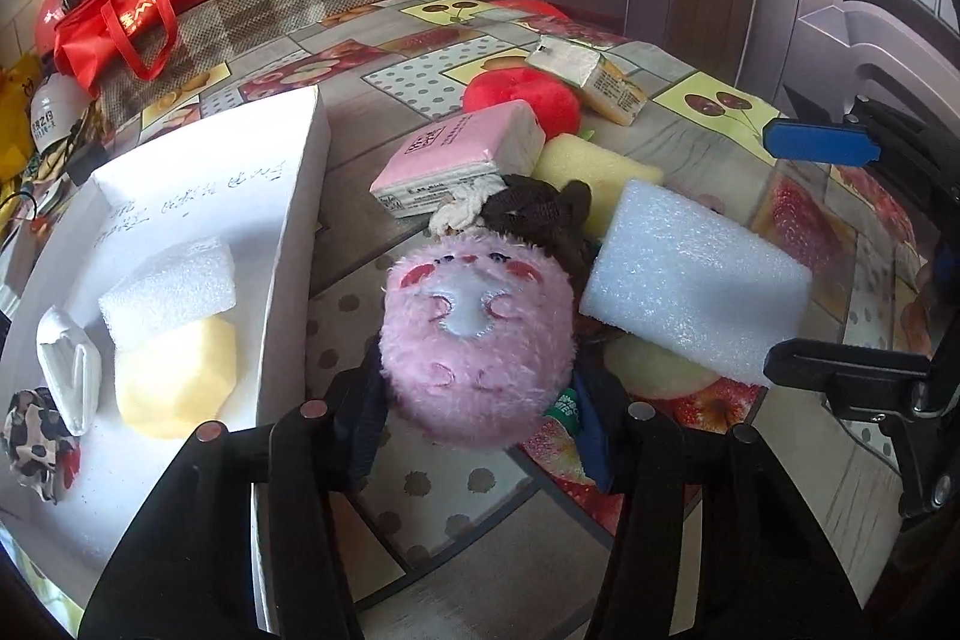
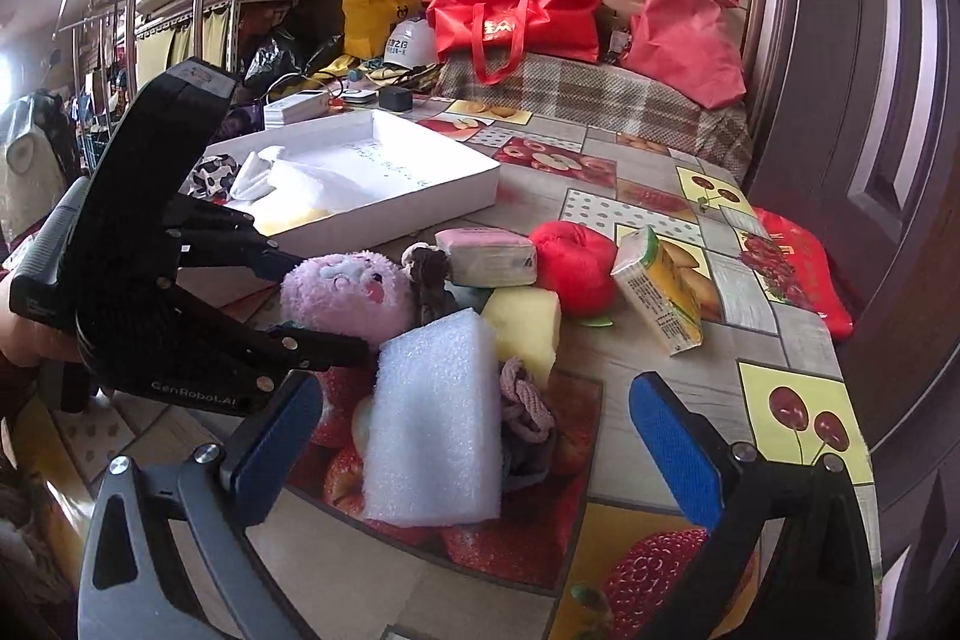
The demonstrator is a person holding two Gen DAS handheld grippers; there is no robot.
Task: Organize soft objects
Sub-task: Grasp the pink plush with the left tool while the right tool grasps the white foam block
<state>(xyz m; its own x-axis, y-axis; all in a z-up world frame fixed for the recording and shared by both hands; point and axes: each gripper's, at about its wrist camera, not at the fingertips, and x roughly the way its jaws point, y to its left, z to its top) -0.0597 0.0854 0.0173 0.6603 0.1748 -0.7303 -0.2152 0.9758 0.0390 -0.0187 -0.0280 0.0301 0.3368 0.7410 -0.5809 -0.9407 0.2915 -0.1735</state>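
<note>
A pink plush toy (image 1: 474,334) with an embroidered face lies on the fruit-patterned table. My left gripper (image 1: 480,430) is shut on it, one dark pad against each side; the right wrist view shows the same grip on the pink plush toy (image 2: 348,292). To its right a white foam block (image 2: 432,418) leans on a yellow sponge (image 2: 528,322). My right gripper (image 2: 480,442) stands open, its blue pads (image 2: 678,448) wide on either side of the foam block and clear of it. The white box (image 1: 300,196) at the left holds white foam (image 1: 174,286), a yellow sponge (image 1: 180,376), folded white cloth and a leopard scrunchie.
Behind the plush lie a pink tissue pack (image 1: 462,160), a red plush apple (image 1: 522,97), a juice carton (image 1: 594,76) and a brown braided cord (image 1: 540,214). A pink scrunchie (image 2: 522,400) rests beside the foam. Red bags (image 2: 516,16) sit on a checked cushion beyond; a dark door stands on the right.
</note>
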